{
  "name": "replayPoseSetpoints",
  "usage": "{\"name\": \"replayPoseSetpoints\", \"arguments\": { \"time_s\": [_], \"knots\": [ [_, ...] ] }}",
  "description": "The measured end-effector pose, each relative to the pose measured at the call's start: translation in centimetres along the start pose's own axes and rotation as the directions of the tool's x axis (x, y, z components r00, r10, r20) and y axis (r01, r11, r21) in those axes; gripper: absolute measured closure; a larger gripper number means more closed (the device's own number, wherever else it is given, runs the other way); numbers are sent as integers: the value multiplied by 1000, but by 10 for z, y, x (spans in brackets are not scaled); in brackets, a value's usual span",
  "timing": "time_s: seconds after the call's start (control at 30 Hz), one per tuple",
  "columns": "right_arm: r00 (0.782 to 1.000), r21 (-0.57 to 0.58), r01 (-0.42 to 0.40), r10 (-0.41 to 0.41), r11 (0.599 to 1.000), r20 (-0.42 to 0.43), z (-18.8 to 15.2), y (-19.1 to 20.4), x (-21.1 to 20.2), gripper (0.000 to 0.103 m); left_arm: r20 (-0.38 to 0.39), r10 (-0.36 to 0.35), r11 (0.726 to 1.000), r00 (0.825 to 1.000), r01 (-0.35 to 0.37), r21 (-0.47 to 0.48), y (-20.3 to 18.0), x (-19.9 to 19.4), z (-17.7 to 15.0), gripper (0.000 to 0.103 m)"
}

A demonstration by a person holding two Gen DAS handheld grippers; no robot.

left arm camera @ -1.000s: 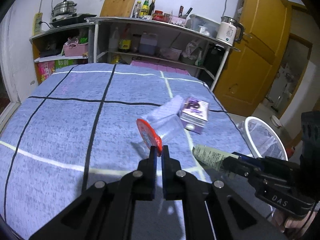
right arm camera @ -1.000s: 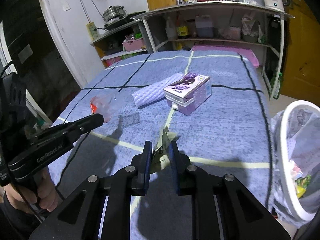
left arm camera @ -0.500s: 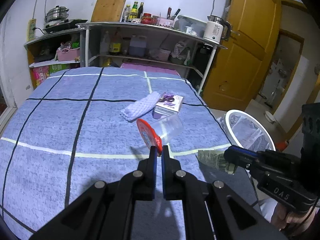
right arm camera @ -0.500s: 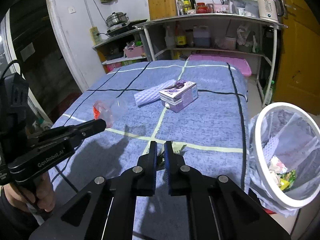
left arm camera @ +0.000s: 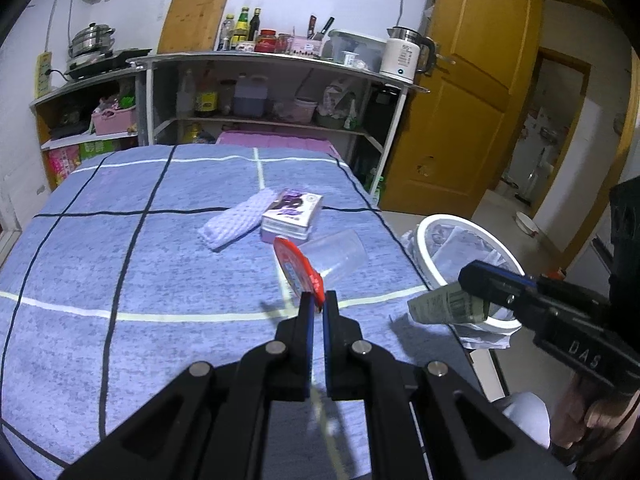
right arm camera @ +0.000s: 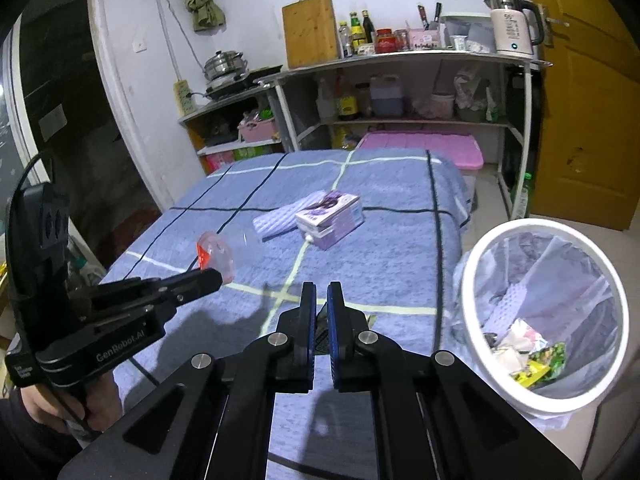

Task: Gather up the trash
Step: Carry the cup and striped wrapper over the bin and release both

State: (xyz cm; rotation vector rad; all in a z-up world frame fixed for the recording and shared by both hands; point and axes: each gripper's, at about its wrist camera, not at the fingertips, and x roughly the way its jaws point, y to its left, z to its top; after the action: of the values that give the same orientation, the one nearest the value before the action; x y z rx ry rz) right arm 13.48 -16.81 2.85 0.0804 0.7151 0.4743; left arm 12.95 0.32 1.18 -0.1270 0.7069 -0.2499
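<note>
My left gripper (left arm camera: 319,305) is clamped on the red foil lid (left arm camera: 299,273) of a clear plastic cup (left arm camera: 334,254). I hold the cup in the air above the blue blanket (left arm camera: 160,264), clear of the surface. Its long axis runs away from my fingers and up to the right in the left wrist view, with the lid end nearest me and the closed base pointing toward the far right edge of the bed. The lid stands on edge, tilted, with its rim between my pads.

My right gripper (right arm camera: 321,296) is closed on a crumpled printed wrapper (left arm camera: 448,305). In the left wrist view the wrapper sticks out leftward from the tips, roughly level, at the right edge of the bed and just in front of the white-rimmed trash bin (right arm camera: 468,280). In the right wrist view only a dark scrap of it shows between and below the fingers.

The bin stands on the floor beside the bed, lined with a clear bag, with some wrappers already at the bottom. Farther out on the blanket lie 2 things touching each other: a purple box (left arm camera: 292,216) and a folded lilac cloth (left arm camera: 236,226) to its left. Both are well beyond the cup. Behind the bed stand shelves (left arm camera: 280,92) crowded with bottles, and a white kettle (left arm camera: 406,56) sits on top.
</note>
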Motion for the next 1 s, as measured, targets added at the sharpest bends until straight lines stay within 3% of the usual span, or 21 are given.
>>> {"name": "replayPoseSetpoints", "arguments": {
  "time_s": [0.47, 1.0],
  "knots": [
    [992, 95, 99, -106, 991, 67, 6, -58, -39, 98, -27, -108, 989, 994, 110, 94, -66, 27, 17, 99],
    [977, 223, 191, -206, 956, 46, -15, -137, -57, 98, -133, -209, 956, 969, 232, 182, -140, 81, 18, 99]
  ]
}}
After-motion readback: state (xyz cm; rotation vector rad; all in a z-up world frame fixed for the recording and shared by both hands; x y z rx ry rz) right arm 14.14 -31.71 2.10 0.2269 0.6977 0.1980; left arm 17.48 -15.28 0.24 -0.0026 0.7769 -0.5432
